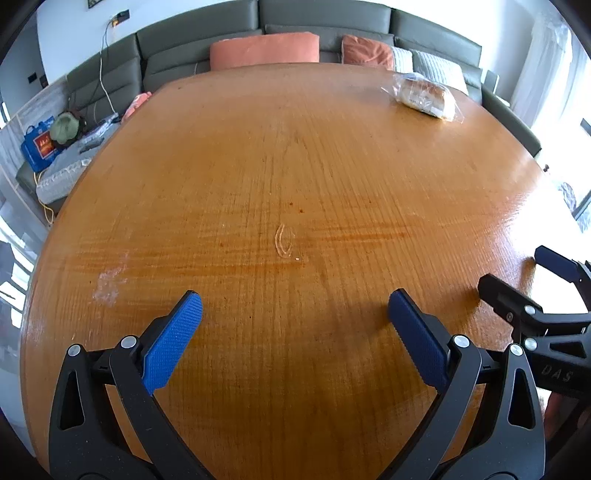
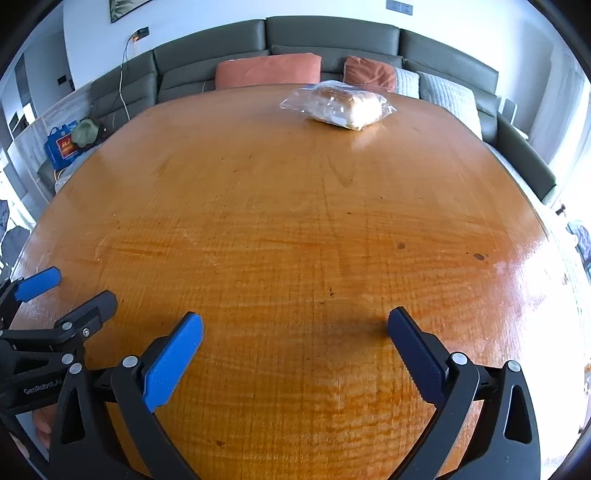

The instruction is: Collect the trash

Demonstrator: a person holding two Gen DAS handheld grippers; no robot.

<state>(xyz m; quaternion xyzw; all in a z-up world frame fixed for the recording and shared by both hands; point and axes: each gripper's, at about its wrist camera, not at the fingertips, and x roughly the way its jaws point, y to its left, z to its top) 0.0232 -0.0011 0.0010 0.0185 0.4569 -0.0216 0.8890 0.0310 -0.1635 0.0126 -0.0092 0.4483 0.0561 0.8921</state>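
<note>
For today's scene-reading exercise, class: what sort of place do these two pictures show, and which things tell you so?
Most likely a home living room. A long grey sectional sofa with orange cushions runs behind a large wooden table, and a bagged bread loaf lies on the table's far side.

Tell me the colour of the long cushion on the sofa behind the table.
Salmon orange; the long cushion shows best in the right wrist view, against the grey-green sofa.
</note>
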